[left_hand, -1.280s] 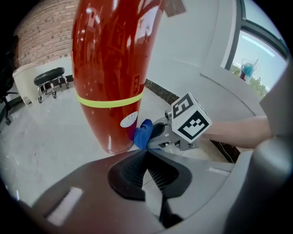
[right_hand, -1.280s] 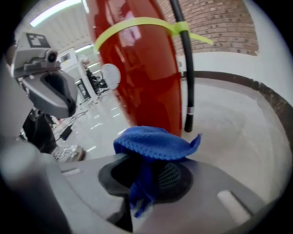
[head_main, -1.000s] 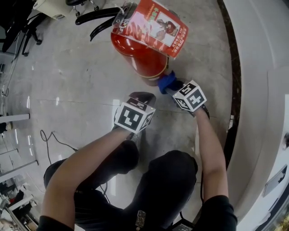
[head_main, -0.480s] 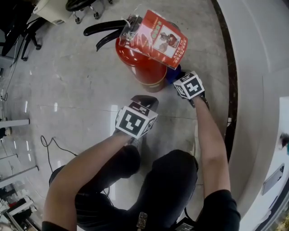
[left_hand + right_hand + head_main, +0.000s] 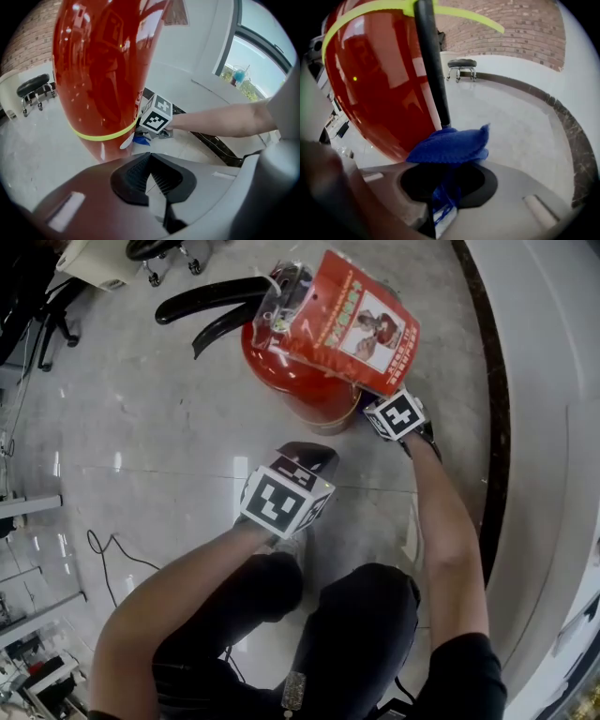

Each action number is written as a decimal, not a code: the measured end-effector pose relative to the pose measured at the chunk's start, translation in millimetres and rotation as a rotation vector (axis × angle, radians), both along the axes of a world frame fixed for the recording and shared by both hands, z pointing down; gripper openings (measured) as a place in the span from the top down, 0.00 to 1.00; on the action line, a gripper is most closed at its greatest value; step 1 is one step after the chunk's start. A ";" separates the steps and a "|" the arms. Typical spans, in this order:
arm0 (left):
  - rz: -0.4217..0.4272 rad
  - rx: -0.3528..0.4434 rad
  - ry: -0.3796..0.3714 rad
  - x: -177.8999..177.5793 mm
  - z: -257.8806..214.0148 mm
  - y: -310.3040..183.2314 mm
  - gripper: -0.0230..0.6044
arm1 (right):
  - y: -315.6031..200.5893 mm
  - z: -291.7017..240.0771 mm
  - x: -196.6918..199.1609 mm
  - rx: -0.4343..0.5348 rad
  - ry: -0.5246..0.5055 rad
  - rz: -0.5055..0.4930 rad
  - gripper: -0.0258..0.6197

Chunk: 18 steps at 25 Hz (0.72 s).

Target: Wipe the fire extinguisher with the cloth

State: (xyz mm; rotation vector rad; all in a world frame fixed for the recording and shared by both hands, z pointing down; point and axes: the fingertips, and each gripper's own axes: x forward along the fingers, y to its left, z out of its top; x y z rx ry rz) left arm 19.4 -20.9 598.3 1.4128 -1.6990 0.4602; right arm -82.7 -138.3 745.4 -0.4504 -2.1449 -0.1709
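Observation:
The red fire extinguisher [image 5: 300, 371] stands on the floor, with a red tag card [image 5: 361, 320] hanging over its top and a black lever [image 5: 211, 296] on its left. My right gripper [image 5: 443, 187] is shut on a blue cloth [image 5: 450, 146], which lies against the cylinder's lower side [image 5: 379, 89] beside a black hose [image 5: 431, 61]. Its marker cube [image 5: 396, 416] shows at the extinguisher's right; the jaws are hidden under the card. My left gripper [image 5: 307, 452] is shut and empty, just short of the base [image 5: 101, 70]. The cloth [image 5: 140, 139] peeks out beyond the base.
A dark floor strip [image 5: 492, 427] and a pale curved wall run along the right. A chair base [image 5: 169, 254] and white bin [image 5: 94, 259] stand far left. A cable [image 5: 103, 549] lies on the floor. The person's legs [image 5: 356, 634] are below. A stool [image 5: 461, 65] stands by a brick wall.
My right gripper has moved further along the extinguisher's right side with the cloth, which is now hidden under the card in the head view. The left gripper stayed put.

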 end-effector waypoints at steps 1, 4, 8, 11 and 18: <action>0.014 -0.005 -0.011 -0.8 -1.0 1.9 0.95 | -1.3 -6.0 -1.0 0.008 -0.033 -0.008 0.83; 0.045 -0.028 -0.053 -6.6 -6.3 9.6 0.95 | -0.2 -35.3 -3.2 0.010 -0.138 -0.057 0.83; 0.070 -0.050 -0.105 -14.1 -21.4 16.3 0.95 | 0.5 -86.8 0.0 0.064 -0.226 -0.162 0.83; 0.061 -0.046 -0.130 -21.2 -38.3 18.0 0.95 | -1.0 -123.2 6.2 0.097 -0.262 -0.212 0.83; 0.015 -0.028 -0.173 -34.4 -79.0 17.2 0.95 | -3.4 -194.1 15.8 0.134 -0.320 -0.273 0.83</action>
